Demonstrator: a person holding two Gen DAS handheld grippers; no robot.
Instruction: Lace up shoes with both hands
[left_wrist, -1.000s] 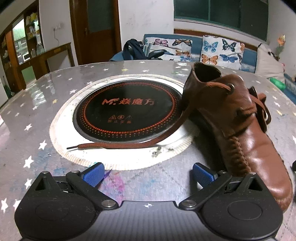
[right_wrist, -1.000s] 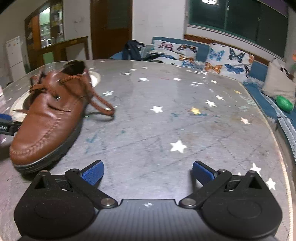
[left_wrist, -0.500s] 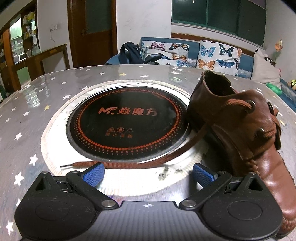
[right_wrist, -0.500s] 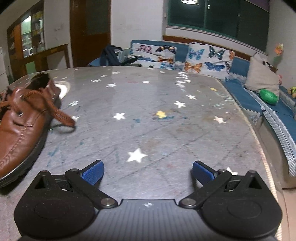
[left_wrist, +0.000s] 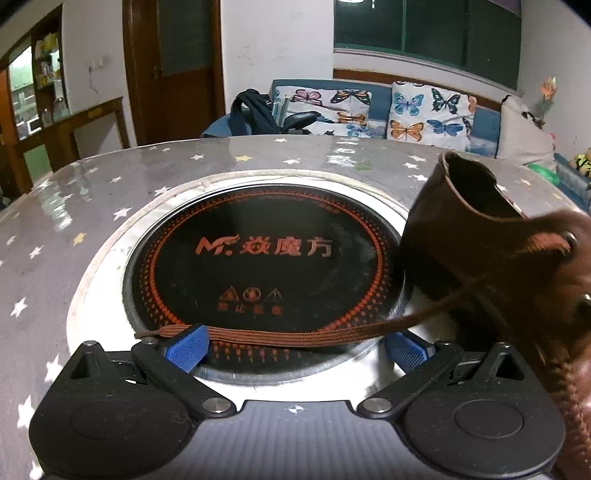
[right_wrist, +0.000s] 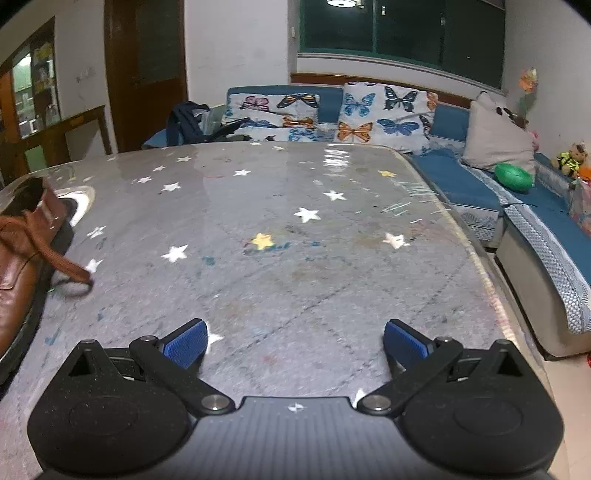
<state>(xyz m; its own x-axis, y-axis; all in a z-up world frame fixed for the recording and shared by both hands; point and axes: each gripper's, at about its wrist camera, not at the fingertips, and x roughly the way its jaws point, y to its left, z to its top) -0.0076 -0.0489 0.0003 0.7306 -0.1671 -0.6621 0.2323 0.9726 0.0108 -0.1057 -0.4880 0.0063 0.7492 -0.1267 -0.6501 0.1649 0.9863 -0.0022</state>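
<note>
Induction cooktop (left_wrist: 258, 266), black glass disc set in the table: orange brand mark "M" followed by Chinese characters 焱魔方 across its centre. Below, nearer the camera, three small orange warning symbols over a line of characters (too small to read).

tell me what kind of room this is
Most likely a home living or dining room: a blue sofa with butterfly-print cushions, a star-patterned table with a built-in black round induction cooktop, and a dark wooden door.
</note>
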